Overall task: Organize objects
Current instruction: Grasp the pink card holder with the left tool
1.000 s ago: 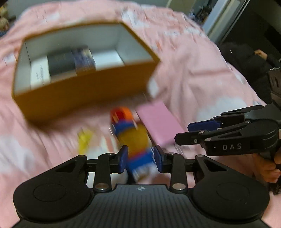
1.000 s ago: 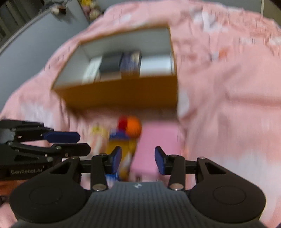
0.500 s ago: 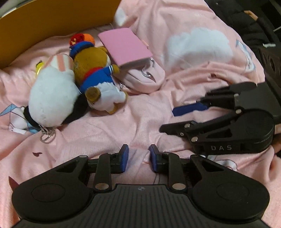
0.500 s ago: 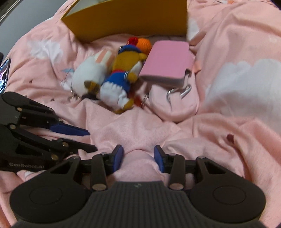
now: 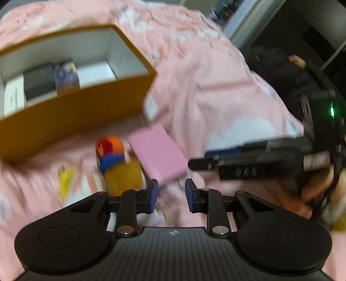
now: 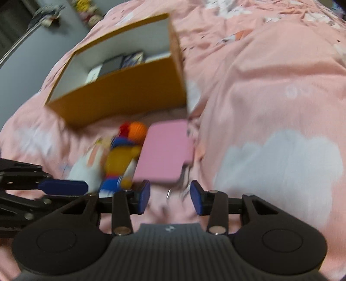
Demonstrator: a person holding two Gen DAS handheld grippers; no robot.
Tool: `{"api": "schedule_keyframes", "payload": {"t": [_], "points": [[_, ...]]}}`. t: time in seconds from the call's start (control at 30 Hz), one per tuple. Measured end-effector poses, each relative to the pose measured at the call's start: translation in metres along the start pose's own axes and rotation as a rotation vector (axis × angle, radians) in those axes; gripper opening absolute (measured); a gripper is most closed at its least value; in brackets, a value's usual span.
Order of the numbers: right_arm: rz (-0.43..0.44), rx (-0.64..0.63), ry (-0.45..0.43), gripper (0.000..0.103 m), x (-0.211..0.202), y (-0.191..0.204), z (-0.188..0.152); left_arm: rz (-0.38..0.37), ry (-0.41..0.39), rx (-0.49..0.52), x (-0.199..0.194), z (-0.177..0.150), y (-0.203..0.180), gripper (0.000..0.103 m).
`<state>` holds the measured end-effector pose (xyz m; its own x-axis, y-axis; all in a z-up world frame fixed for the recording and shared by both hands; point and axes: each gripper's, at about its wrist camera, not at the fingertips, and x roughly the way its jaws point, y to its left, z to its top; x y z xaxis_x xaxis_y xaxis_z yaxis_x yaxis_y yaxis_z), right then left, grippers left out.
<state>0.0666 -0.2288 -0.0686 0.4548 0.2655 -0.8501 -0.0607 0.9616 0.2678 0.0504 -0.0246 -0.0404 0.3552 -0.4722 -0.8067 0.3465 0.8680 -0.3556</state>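
A yellow-brown open box (image 5: 71,116) (image 6: 121,95) with white walls stands on the pink bedspread, with flat packs lying inside. In front of it lie a plush bear with a red and orange hat (image 5: 116,164) (image 6: 123,160), a white plush (image 6: 86,168) and a pink case (image 5: 157,155) (image 6: 164,151). My left gripper (image 5: 170,194) is open and empty, above the bear and the case. My right gripper (image 6: 169,198) is open and empty, near the case's near end. Each gripper shows in the other's view (image 5: 248,160) (image 6: 54,190). Both views are blurred.
The pink bedspread (image 6: 270,108) with white cloud prints is rumpled to the right. A dark shape (image 5: 281,71) lies off the bed at the right. A grey wall and small figures (image 6: 86,10) are at the far left.
Both grippers have risen and tilted back up from the bedspread, so the box's inside shows again. Both stay open and empty. The toys and case have not moved.
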Motion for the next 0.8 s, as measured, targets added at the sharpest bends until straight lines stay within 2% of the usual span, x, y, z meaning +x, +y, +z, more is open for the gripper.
{"api": "schedule_keyframes", "payload": {"t": [0.1,0.23,0.33,0.4,0.53,0.63,0.73,0.8], "points": [[-0.043,0.022,-0.022,0.044,0.018,-0.002,0.009,0.005,-0.029,-0.056,0.02,0.013,0.009,0.03],[-0.009,0.099,0.022,0.043,0.042,-0.018,0.015,0.028,-0.052,-0.137,0.039,0.011,0.024,0.03],[0.037,0.148,0.027,0.043,0.054,-0.028,0.014,0.0,-0.065,-0.203,0.04,0.006,0.036,0.03],[0.065,0.168,0.03,0.038,0.056,-0.028,0.015,0.007,-0.088,-0.224,0.036,0.003,0.039,0.03],[0.049,0.112,-0.014,0.03,0.042,-0.012,0.012,0.032,-0.137,-0.248,0.023,0.001,0.041,0.03],[0.057,0.072,-0.069,0.029,0.028,-0.002,0.009,0.026,-0.174,-0.262,0.015,0.002,0.04,0.03],[0.094,0.047,-0.116,0.028,0.017,0.005,0.009,0.009,-0.19,-0.28,0.011,0.006,0.041,0.034],[0.131,0.013,-0.134,0.023,0.012,0.012,0.01,-0.004,-0.183,-0.288,0.012,0.01,0.04,0.035]]}}
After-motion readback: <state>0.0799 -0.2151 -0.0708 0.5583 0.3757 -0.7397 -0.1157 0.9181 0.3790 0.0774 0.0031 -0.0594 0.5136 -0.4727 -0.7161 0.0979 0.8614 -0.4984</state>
